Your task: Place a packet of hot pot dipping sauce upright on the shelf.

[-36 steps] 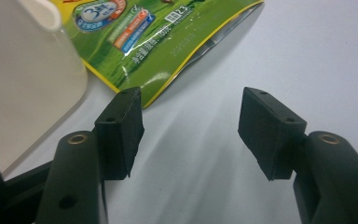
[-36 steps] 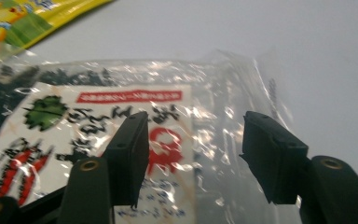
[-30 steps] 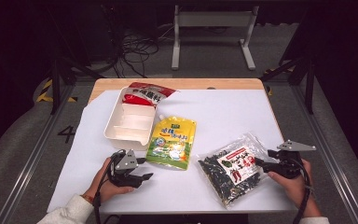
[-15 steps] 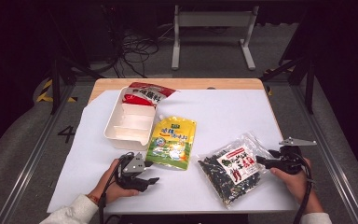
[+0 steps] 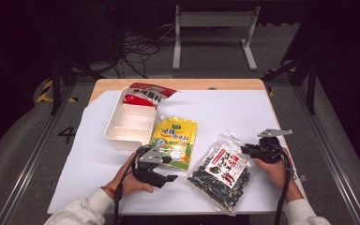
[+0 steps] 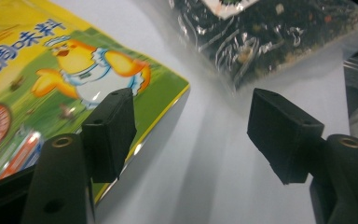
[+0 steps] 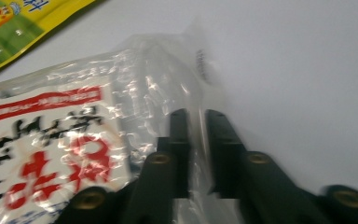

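A clear bag of dark dried seaweed point(image 5: 222, 171) with a red-and-white label lies on the white table cover at the front right. My right gripper point(image 5: 246, 149) is shut on that bag's clear top edge point(image 7: 196, 140), the film pinched between its jaws. A yellow-green pouch point(image 5: 175, 137) with a cartoon chick lies at the centre. My left gripper point(image 5: 169, 177) stands open just in front of the pouch's near corner point(image 6: 168, 93), one jaw over that corner, the other over bare cover. The seaweed bag point(image 6: 265, 32) lies beyond those jaws.
A white divided tray point(image 5: 130, 123) sits at the back left, with a red-and-white packet point(image 5: 146, 95) leaning on its far end. The white table cover point(image 5: 225, 112) is bare at the back right. The wooden table edge point(image 5: 187, 84) runs along the far side.
My left gripper has moved right and forward toward the yellow-green pouch's near corner. My right gripper has slid in to the seaweed bag's top edge and shut on it.
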{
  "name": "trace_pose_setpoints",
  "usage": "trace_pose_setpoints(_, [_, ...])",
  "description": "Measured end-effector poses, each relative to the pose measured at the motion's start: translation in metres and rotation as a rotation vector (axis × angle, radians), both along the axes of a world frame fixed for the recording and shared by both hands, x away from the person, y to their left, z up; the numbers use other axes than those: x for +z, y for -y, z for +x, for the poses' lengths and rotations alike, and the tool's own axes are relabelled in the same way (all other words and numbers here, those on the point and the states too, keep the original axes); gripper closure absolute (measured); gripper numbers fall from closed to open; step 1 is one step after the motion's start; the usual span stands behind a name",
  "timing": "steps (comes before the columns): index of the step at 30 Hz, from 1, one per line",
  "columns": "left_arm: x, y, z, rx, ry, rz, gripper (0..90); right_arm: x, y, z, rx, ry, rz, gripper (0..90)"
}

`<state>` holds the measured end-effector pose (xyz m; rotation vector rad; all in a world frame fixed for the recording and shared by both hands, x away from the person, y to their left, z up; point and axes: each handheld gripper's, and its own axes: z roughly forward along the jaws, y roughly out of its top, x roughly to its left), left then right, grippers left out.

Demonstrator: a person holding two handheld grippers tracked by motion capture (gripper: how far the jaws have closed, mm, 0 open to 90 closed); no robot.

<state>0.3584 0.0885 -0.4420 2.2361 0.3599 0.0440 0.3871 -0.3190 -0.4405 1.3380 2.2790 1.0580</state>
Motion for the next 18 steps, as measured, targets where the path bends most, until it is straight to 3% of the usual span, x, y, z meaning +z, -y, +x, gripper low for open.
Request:
trace_pose_setpoints(6, [-0.002, 0.019, 0.006, -0.026, -0.012, 0.031, 28.8, 0.0, -0.018, 0.012, 0.052, 0.012, -0.041, 87.2])
trace_pose_setpoints(11, [-0.002, 0.029, 0.01, -0.039, -0.026, 0.03, 27.0, 0.001, -0.037, 0.018, 0.089, 0.067, -0.079, 87.7])
trace_pose_setpoints(18, [-0.003, 0.035, 0.02, -0.018, -0.06, 0.019, 21.8, 0.016, -0.059, 0.015, 0.134, 0.184, -0.08, 87.9])
